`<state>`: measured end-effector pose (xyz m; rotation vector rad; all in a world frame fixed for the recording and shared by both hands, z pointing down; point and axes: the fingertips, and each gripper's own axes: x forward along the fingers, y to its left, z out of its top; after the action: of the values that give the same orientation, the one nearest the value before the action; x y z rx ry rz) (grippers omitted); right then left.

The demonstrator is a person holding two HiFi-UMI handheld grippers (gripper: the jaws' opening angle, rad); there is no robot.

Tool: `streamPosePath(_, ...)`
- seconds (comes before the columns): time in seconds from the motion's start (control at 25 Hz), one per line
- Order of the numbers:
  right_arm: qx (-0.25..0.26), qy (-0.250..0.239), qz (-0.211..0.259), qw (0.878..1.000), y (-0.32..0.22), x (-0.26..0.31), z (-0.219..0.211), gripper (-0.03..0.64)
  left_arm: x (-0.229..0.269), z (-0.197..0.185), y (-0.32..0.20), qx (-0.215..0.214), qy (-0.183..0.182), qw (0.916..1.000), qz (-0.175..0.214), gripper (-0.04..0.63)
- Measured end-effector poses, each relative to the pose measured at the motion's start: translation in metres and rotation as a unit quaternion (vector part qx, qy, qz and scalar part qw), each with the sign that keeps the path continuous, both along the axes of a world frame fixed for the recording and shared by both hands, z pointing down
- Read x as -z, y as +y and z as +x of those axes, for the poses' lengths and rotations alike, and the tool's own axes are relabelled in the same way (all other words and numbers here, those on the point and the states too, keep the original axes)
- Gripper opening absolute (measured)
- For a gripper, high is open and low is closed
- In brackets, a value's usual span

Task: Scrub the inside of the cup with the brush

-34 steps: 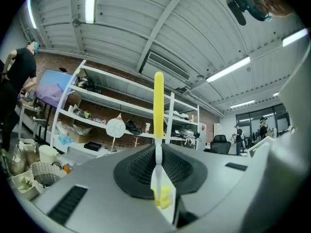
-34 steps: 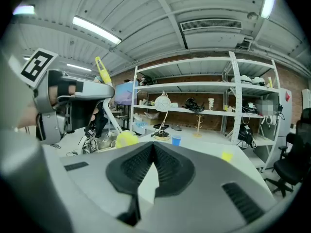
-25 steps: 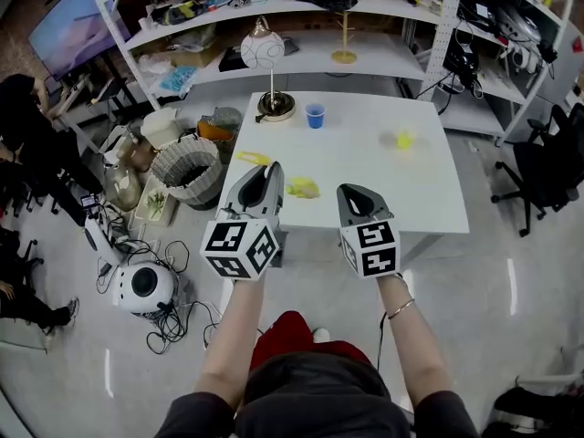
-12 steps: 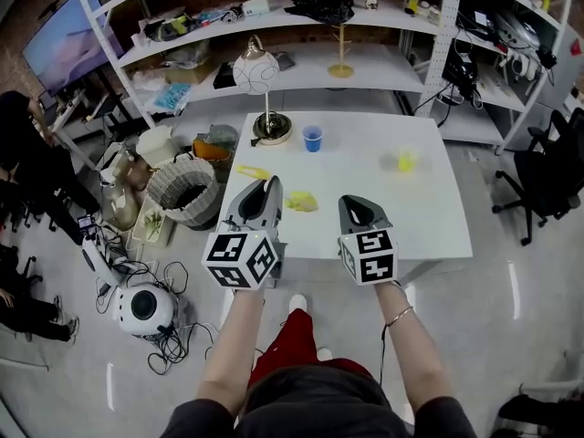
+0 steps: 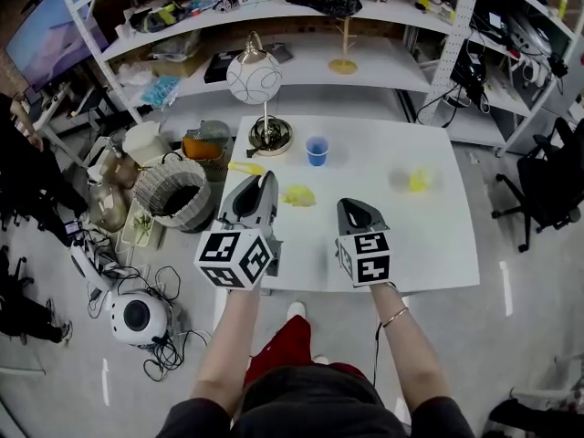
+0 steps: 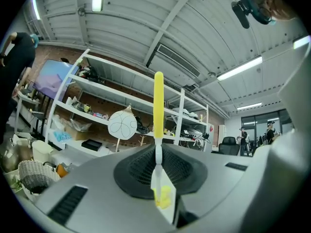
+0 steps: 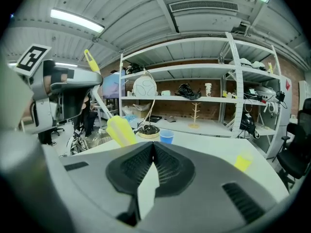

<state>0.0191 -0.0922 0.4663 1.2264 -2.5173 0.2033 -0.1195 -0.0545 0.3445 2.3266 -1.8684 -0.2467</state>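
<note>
While we hover at the near edge of the white table (image 5: 438, 235), left gripper (image 5: 263, 181) clamped and right gripper (image 5: 351, 206) shut on nothing, we'd open the right to steady the blue cup (image 5: 317, 150) on the far side. Then we'd lower the yellow brush (image 6: 158, 101) that the left holds straight in.

White table (image 5: 438, 245) has a globe lamp (image 5: 255, 77) standing at its far left corner. Wicker basket (image 5: 146, 185) on the floor just left of the table, round white device (image 5: 137, 318) with tangled cables nearer. White shelving (image 5: 383, 67) behind carries a wooden stand (image 5: 344, 48); black office chair (image 5: 547, 185) at right.
</note>
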Motion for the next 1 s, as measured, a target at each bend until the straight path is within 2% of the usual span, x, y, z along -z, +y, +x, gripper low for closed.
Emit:
streamPosePath(0.44,-0.017,0.017,-0.018,1.000,-0.094,-0.020,-0.045,0.018,-0.012,-0.050,-0.083,-0.008,0.027,0.9995,-0.013,0.041)
streamPosePath(0.8,-0.035,0.025,-0.038,0.998,-0.138,-0.043,-0.070,0.021,-0.025,-0.069,-0.122,-0.028,0.041,0.9985,-0.024,0.041)
streamPosePath(1.0,-0.041,0.022,-0.049,0.998,-0.149,-0.054,-0.079,0.109,-0.034,-0.077,-0.134,-0.035,0.044,0.9980,-0.029,0.041)
